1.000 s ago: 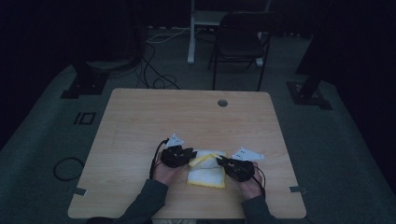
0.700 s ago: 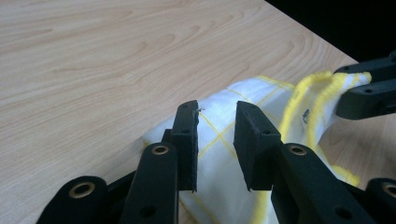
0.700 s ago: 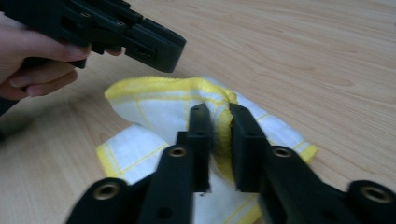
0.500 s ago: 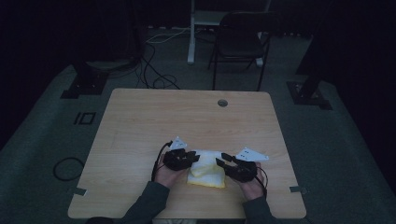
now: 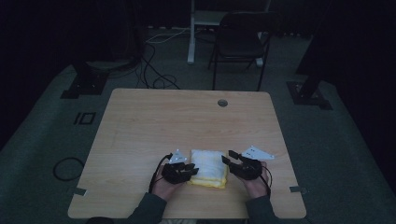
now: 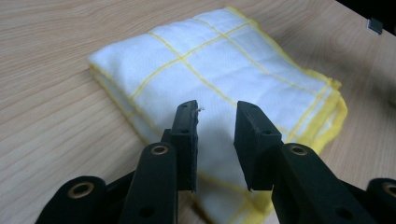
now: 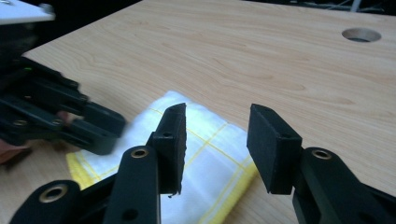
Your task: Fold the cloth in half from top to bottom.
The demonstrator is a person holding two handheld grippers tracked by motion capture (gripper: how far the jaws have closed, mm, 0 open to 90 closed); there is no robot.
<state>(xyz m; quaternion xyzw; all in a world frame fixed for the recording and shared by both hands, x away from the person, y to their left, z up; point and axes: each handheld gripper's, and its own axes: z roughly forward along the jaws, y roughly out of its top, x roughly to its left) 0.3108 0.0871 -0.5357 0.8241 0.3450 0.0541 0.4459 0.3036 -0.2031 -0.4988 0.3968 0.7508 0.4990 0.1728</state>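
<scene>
Folded white cloth with yellow grid lines and a yellow hem (image 5: pixel 208 167) lies flat on the light wooden table (image 5: pixel 187 121), near the table's front edge where the person sits, with a gripper on either side of it. From above, the left gripper (image 5: pixel 189 169) sits at the cloth's left edge, its black body held in the person's left hand (image 5: pixel 164 183), and the right gripper (image 5: pixel 227 159) sits at the cloth's right edge, held in the right hand (image 5: pixel 254 183); a grey three-cornered plate tops each one. In the left gripper view the two black jaws stand apart with a clear gap between them, hovering low over the near part of the cloth (image 6: pixel 219 79); the pads do not press on the fabric, so this gripper is released. A loose thread clings to the tip of one jaw. In the right gripper view the jaws stand wider apart and have just been opening; the cloth's corner (image 7: pixel 205 154) lies below and beyond them, and nothing is pinched between the pads. The left gripper (image 7: pixel 100 130) shows farther off in that view, blurred, resting at the cloth's far side. A round cable hole (image 5: pixel 222 102) is cut into the tabletop near its far edge, well apart from the cloth. Beyond the table a dark folding chair (image 5: pixel 240 44) stands on the grey floor.
</scene>
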